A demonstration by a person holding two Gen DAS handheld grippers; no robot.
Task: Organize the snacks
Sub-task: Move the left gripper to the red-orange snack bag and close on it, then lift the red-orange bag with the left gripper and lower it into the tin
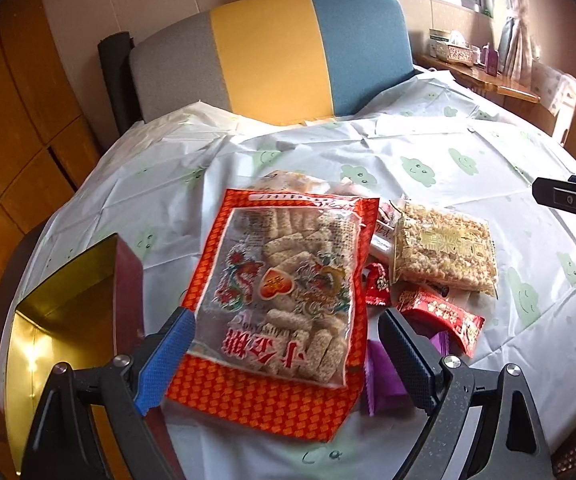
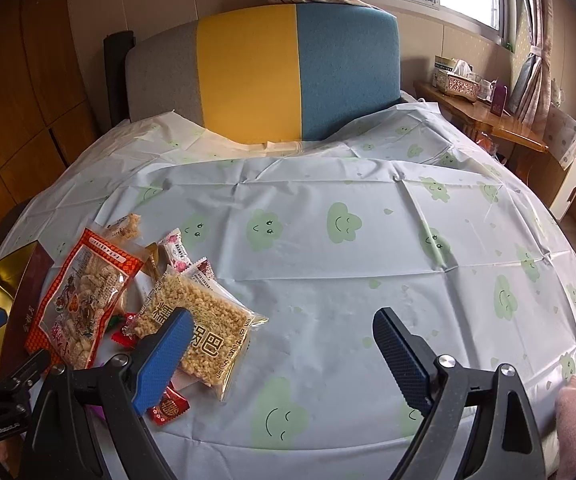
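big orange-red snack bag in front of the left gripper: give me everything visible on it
The orange-red snack bag is a flat, glossy plastic pouch with a checked border, a clear window showing pale puffed-rice sticks, a red heart emblem and red Chinese characters. It looks sealed and lies face up on the cloud-print tablecloth, overlapping smaller wrapped snacks. The open left gripper straddles its near end. The gold-lined box sits to its left.

Table [image 2: 328,264] covered by white cloth printed with green smiling clouds. Red-orange snack bag [image 1: 284,304] lies flat; gold-lined box [image 1: 68,308] left of it, rice-crisp packet [image 1: 444,256] and small sweets [image 1: 440,312] right.
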